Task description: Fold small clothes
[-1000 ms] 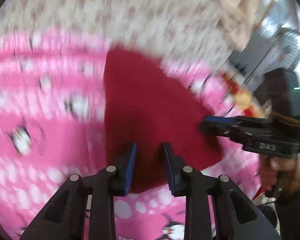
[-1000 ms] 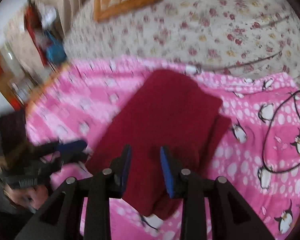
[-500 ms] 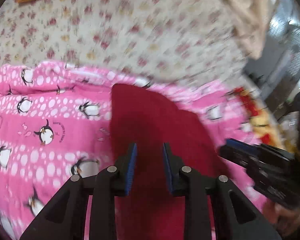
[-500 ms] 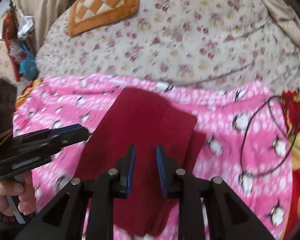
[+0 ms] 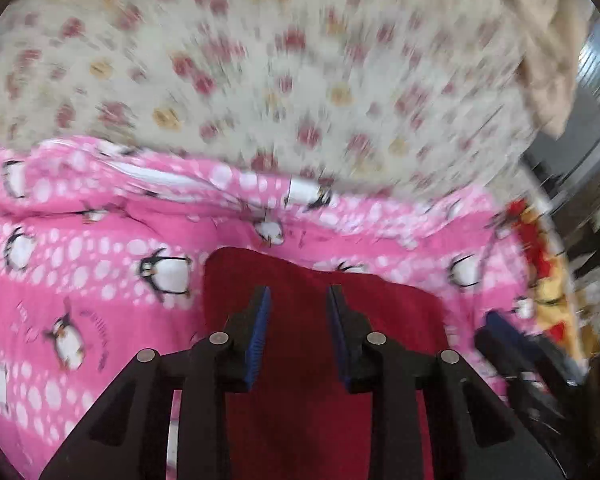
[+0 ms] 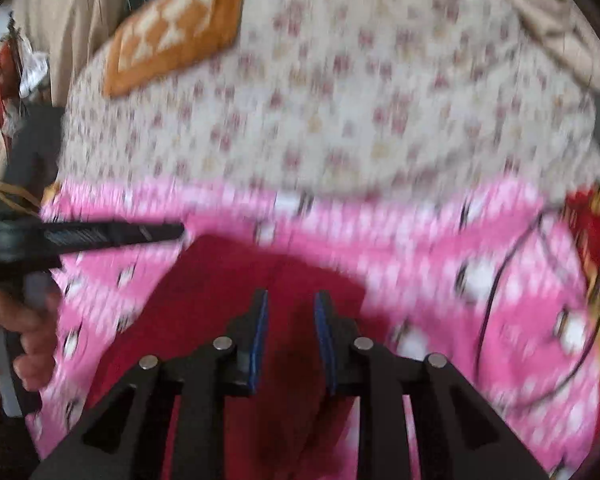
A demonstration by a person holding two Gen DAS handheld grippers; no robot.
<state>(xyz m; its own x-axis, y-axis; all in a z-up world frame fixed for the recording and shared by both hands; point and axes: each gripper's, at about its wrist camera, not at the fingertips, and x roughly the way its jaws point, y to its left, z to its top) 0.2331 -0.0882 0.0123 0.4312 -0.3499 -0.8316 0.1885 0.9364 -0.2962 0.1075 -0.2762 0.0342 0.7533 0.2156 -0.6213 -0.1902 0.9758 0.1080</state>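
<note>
In the left wrist view, the pink penguin blanket fills the left side and runs across the bed, with the flowered sheet beyond it. A dark red cloth lies flat on the blanket in the lower middle, its far edge just ahead of the left claw. That claw hangs over the cloth with its blue pads a narrow gap apart and nothing pinched between them. At the right edge the right claw shows as a dark blur beside the cloth's right side; from here I cannot tell how its jaws stand.

In the right wrist view, a hand at the far left grips the handle of the left claw, whose tip reaches to the near left corner of the red cloth. The right claw hovers above the middle of the cloth, jaws narrowly apart and empty, the cloth visible through the gap. Further right a thin black cord loops over the blanket. An orange checked cushion rests on the flowered sheet at the upper left. Both views are blurred.
</note>
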